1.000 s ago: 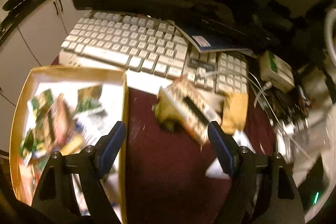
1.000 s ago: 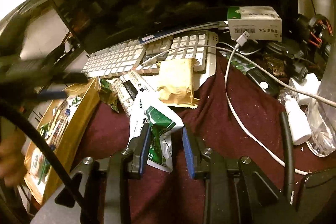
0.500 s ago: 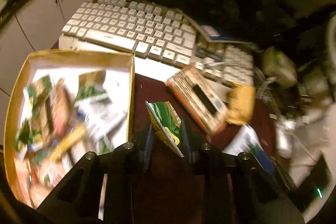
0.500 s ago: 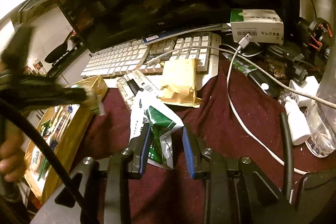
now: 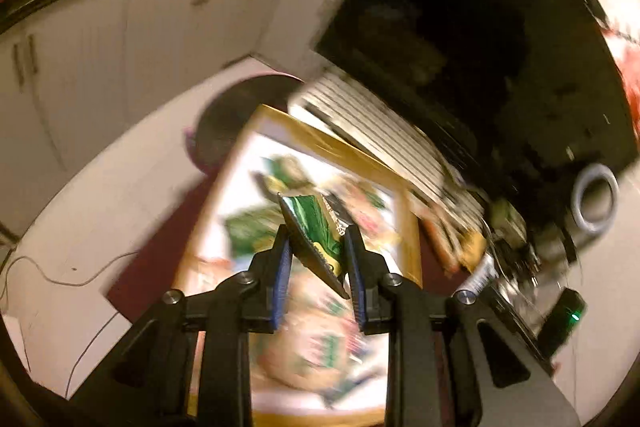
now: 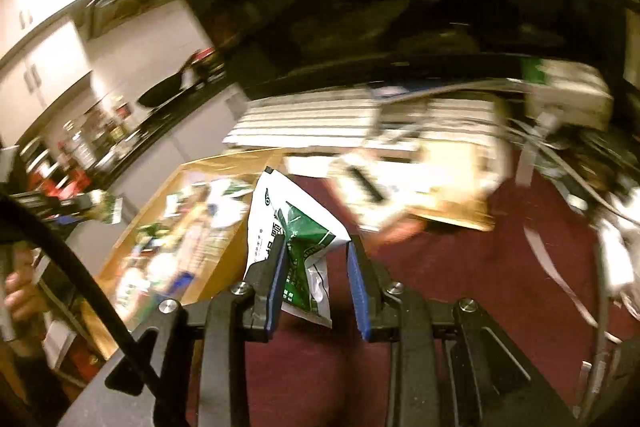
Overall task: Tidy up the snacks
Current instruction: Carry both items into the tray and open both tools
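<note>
Now left tongs (image 5: 316, 259) carry green packet (image 5: 316, 227) over box (image 5: 412, 227); right tongs (image 6: 316, 281) lifted, pinching white-green pouch (image 6: 296, 227).

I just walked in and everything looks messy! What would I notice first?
First, the left tool pinching a small shiny green snack packet above the open gold-rimmed cardboard box, which is full of colourful snacks. Next, the right tool gripping a crumpled white-and-green bag over the dark red cloth. Behind both sits a blurry white keyboard.
</note>
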A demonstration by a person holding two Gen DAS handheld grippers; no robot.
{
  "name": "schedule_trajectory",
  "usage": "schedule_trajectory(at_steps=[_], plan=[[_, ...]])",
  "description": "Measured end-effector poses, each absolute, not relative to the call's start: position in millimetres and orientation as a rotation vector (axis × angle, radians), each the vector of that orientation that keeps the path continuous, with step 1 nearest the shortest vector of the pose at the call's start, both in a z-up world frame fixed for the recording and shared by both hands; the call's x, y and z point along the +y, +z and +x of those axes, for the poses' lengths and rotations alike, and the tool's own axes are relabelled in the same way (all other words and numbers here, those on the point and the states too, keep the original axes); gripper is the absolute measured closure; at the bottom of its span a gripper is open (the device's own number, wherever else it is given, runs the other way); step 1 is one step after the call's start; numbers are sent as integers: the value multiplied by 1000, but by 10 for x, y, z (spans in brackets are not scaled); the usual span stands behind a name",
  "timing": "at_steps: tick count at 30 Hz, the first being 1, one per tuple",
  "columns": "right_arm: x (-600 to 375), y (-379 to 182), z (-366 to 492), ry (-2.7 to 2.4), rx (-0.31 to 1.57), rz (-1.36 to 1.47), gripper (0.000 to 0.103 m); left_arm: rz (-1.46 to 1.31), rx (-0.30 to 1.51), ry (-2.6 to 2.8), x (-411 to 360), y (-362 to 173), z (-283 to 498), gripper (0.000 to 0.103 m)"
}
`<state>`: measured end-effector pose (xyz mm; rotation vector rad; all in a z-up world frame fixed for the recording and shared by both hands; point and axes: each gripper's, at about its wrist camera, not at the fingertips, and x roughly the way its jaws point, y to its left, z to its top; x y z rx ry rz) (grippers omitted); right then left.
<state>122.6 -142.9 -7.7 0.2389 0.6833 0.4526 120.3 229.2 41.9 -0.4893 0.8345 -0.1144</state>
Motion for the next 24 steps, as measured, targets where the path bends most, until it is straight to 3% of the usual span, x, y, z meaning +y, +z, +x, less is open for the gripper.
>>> schedule_trajectory(at_steps=[6,14,22,24], plan=[[-599,182,1596,494,727,112,74,-443,867,-204,2425,304,1658,75],[-153,54,2160,285,795,-117,74,-233,987,-335,2228,63,2229,75],[-221,-222,2505,390,874,40,71,-217,1035,-275,2149,-85,2397,74],[-257,-213,2527,424,876,83,68,-255,1042,-253,2190,-104,2412,66]])
